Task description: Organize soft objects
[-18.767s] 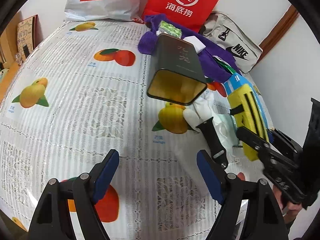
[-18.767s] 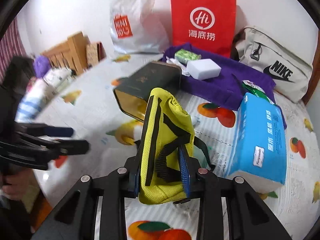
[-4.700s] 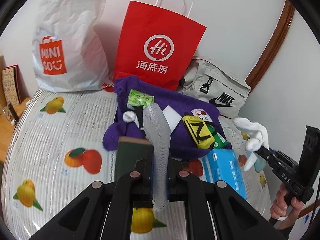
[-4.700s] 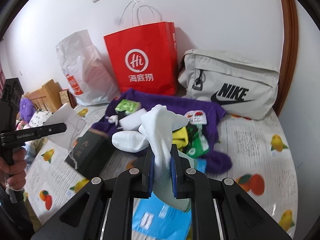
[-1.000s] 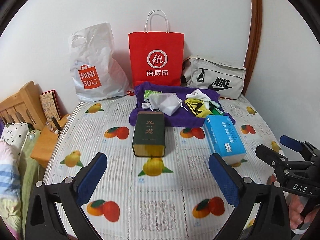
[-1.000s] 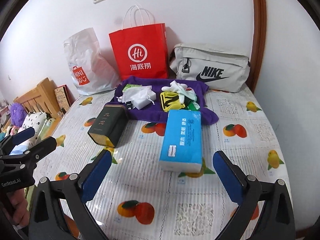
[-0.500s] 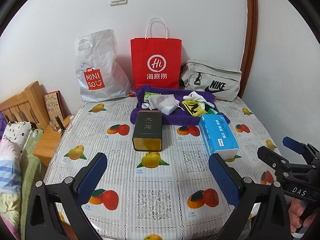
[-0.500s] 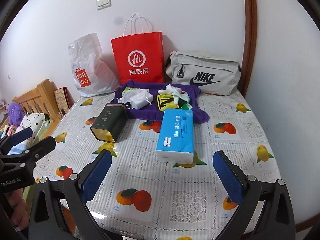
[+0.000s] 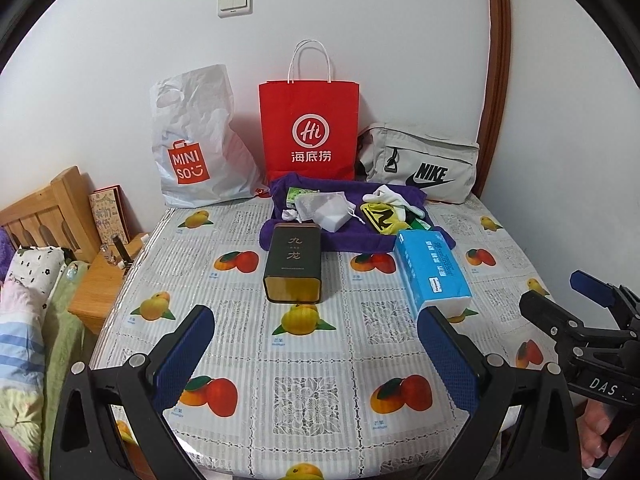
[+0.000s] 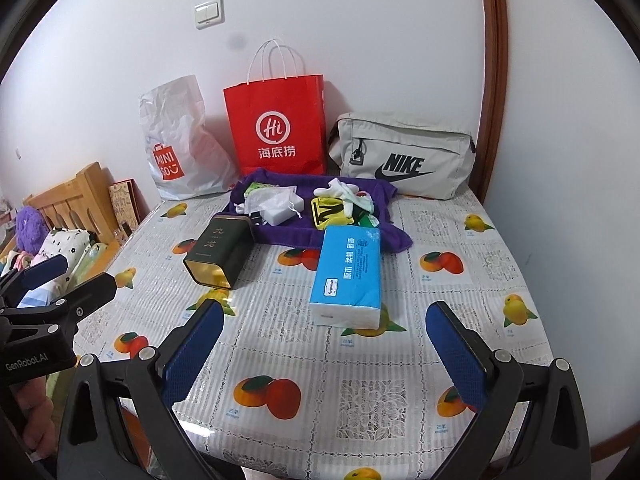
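A purple towel (image 9: 352, 238) (image 10: 280, 234) lies at the back of the table. On it lie a white mesh pouch (image 9: 320, 202) (image 10: 268, 198), a white sponge block (image 9: 334, 218) (image 10: 280, 216), a yellow pouch (image 9: 380, 216) (image 10: 330, 210), a white glove (image 9: 394, 198) (image 10: 340, 190) and a green packet (image 9: 296, 192). My left gripper (image 9: 316, 360) is open and empty above the table's front edge. My right gripper (image 10: 324, 352) is open and empty too. Each also shows at the other view's edge.
A dark green tin (image 9: 294, 264) (image 10: 218, 250) lies on its side in front of the towel. A blue tissue pack (image 9: 434, 272) (image 10: 348, 276) lies to its right. A white Miniso bag (image 9: 196, 144), a red paper bag (image 9: 310, 128) and a grey Nike bag (image 9: 420, 164) stand against the wall. A bed lies left.
Both grippers, open and empty, have pulled further back from the table. The objects on the towel have not moved.
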The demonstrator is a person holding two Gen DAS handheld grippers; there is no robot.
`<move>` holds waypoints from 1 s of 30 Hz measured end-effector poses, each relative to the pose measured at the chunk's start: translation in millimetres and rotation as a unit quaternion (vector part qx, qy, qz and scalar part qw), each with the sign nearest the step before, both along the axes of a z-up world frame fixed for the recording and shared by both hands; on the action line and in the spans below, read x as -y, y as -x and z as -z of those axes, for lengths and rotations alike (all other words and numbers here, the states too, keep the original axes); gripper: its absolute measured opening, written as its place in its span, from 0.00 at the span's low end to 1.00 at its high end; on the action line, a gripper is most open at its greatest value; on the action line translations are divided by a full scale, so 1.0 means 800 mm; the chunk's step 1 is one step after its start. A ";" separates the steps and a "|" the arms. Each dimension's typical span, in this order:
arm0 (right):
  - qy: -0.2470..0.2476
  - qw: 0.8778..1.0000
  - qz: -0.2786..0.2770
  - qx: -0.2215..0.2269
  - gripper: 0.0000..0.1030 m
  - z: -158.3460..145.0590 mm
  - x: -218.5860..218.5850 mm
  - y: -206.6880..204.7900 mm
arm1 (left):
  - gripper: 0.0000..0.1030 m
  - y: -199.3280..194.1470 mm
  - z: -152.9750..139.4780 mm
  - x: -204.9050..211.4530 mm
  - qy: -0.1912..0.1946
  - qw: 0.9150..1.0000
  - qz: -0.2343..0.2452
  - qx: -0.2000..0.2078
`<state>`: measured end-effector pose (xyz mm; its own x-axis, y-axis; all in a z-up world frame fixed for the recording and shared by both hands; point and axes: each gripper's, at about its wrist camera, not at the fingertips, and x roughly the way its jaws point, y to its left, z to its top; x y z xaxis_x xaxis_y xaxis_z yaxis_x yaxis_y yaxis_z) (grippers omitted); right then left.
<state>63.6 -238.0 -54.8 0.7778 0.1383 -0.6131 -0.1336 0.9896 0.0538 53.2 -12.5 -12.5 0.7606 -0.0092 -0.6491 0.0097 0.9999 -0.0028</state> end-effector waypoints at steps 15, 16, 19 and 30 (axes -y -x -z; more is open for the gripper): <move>-0.001 1.000 -0.009 0.003 0.97 -0.004 -0.006 0.007 | 0.99 0.003 -0.005 0.000 -0.003 1.000 -0.001 -0.001; 0.000 1.000 -0.009 0.004 0.97 -0.004 -0.006 0.007 | 0.99 0.003 -0.005 0.000 -0.003 1.000 -0.001 0.000; -0.001 1.000 -0.009 0.003 0.97 -0.004 -0.006 0.007 | 0.99 0.003 -0.004 0.000 -0.004 1.000 -0.001 -0.001; 0.000 1.000 -0.008 0.003 0.97 -0.004 -0.005 0.009 | 0.99 0.003 -0.004 0.001 -0.004 1.000 -0.001 -0.001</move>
<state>56.6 -233.7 -51.2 0.7793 0.1511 -0.6081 -0.1503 0.9872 0.0527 51.1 -13.2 -9.7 0.7593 -0.0032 -0.6508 0.0079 1.0000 0.0043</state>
